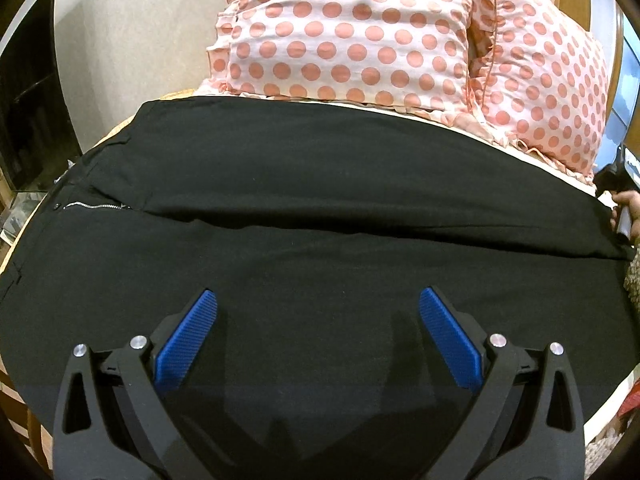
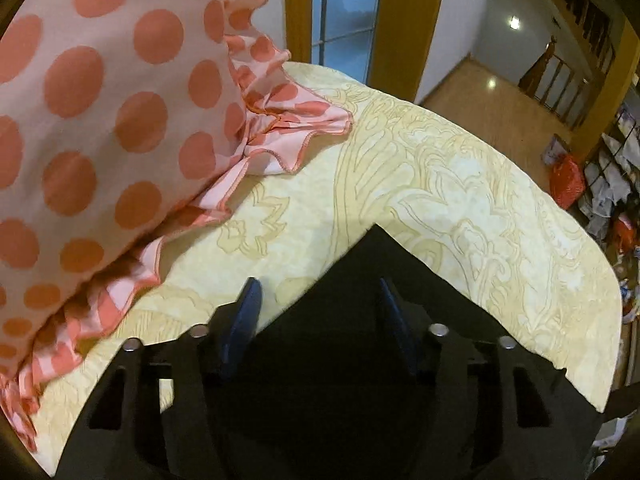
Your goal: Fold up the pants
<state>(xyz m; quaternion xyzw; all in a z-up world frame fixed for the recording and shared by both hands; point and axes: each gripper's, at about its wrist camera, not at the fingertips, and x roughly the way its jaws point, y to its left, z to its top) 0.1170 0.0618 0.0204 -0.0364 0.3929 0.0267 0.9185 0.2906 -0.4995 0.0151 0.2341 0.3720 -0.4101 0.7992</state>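
Spread across the bed [image 2: 460, 184], over its yellow patterned sheet: black pants [image 1: 320, 168], lying flat and crosswise, waistband and zipper [image 1: 94, 206] at the left, leg ends off at the right, both legs side by side with a seam line between. Behind, leaning at the headboard: two pink polka-dot pillows [image 1: 344, 32].

Low over the near leg: left gripper [image 1: 318, 304], blue fingers [image 1: 188, 340] spread wide, gripping nothing. Over the far corner of the leg hem: right gripper [image 2: 316, 292], fingers parted to a middling gap, black cloth beneath and between; whether pinched or merely overlaid, cannot tell.

Probably the first lengthwise fold, one leg onto the other. Best done by pinching only the near edge at waistband and hem, lifting both ends level, carrying the near leg over to the far edge, matching seams before release. Worth watching: slack in the middle, a dragged sheet, a brushed pillow frill [image 2: 292, 148].
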